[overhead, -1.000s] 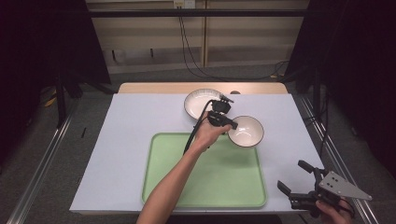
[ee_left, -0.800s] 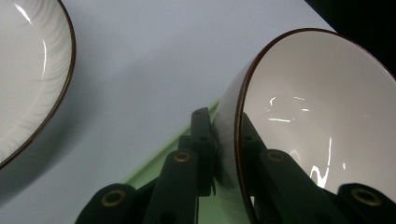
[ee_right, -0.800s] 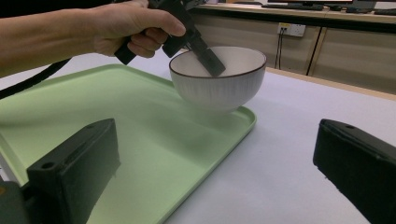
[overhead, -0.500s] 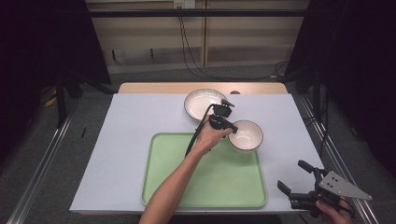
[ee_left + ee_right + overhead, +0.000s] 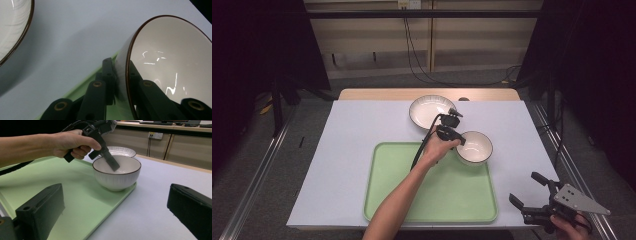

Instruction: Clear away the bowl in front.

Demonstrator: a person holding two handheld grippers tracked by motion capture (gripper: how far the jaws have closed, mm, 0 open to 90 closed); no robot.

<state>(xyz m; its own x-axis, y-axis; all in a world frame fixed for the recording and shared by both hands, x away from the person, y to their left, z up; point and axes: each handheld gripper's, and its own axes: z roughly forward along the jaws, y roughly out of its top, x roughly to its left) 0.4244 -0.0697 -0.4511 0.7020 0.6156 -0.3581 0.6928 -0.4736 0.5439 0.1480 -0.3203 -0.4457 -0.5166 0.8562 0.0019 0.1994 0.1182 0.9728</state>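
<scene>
A white bowl with a dark rim (image 5: 475, 148) sits over the far right corner of the green tray (image 5: 432, 200). My left gripper (image 5: 458, 141) is shut on the bowl's left rim, one jaw inside and one outside, as the left gripper view shows on the bowl (image 5: 170, 67). In the right gripper view the bowl (image 5: 116, 173) has its base at the tray's (image 5: 75, 195) corner rim; whether it rests there I cannot tell. My right gripper (image 5: 537, 200) stands open off the table's near right corner, nothing between its jaws.
A white plate (image 5: 430, 111) lies on the pale table cover (image 5: 352, 150) just behind the bowl and the left gripper. The person's forearm (image 5: 402, 195) crosses the tray from the near edge. Dark floor and rails flank the table.
The left gripper has drawn the bowl a little nearer, onto the tray's far right corner. The right gripper has stayed where it was.
</scene>
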